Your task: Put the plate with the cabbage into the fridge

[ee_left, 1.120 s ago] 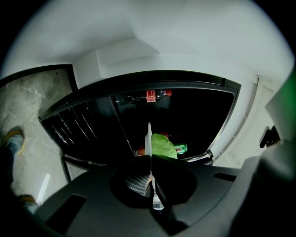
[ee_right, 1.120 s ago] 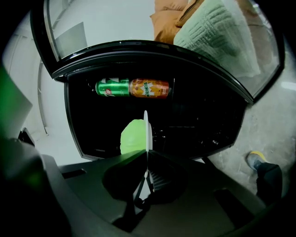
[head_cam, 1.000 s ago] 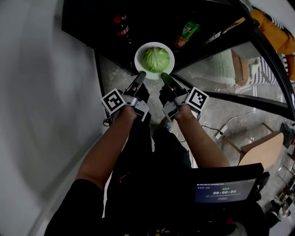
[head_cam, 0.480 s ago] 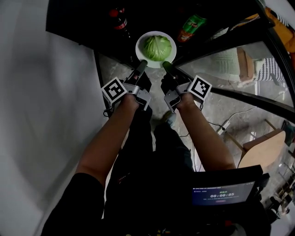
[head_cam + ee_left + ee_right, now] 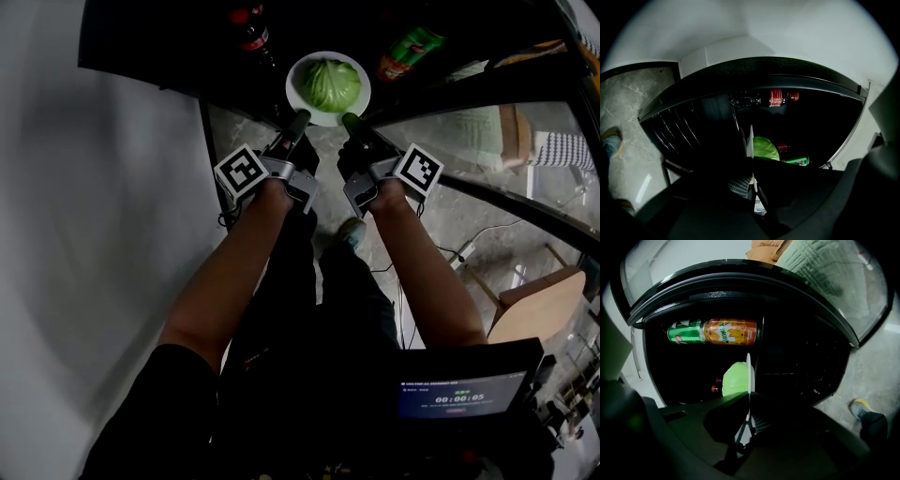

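A white plate (image 5: pixel 301 97) carries a green cabbage (image 5: pixel 330 84) and is held out at the mouth of the dark open fridge (image 5: pixel 169 42). My left gripper (image 5: pixel 298 120) is shut on the plate's near-left rim. My right gripper (image 5: pixel 352 123) is shut on its near-right rim. In the left gripper view the plate (image 5: pixel 751 140) appears edge-on with the cabbage (image 5: pixel 765 148) to its right. The right gripper view also has the plate (image 5: pixel 748 373) edge-on, the cabbage (image 5: pixel 735 378) on its left.
Inside the fridge lie a dark red-capped bottle (image 5: pixel 251 36) at the left and green and orange drink cans (image 5: pixel 715 331) at the right. The glass fridge door (image 5: pixel 487 150) stands open on the right. A white wall (image 5: pixel 94 234) is on the left. Below are the person's legs and shoe (image 5: pixel 350 232).
Both grippers have carried the plate with the cabbage forward, closer to the fridge interior. The grip on the rim is unchanged.
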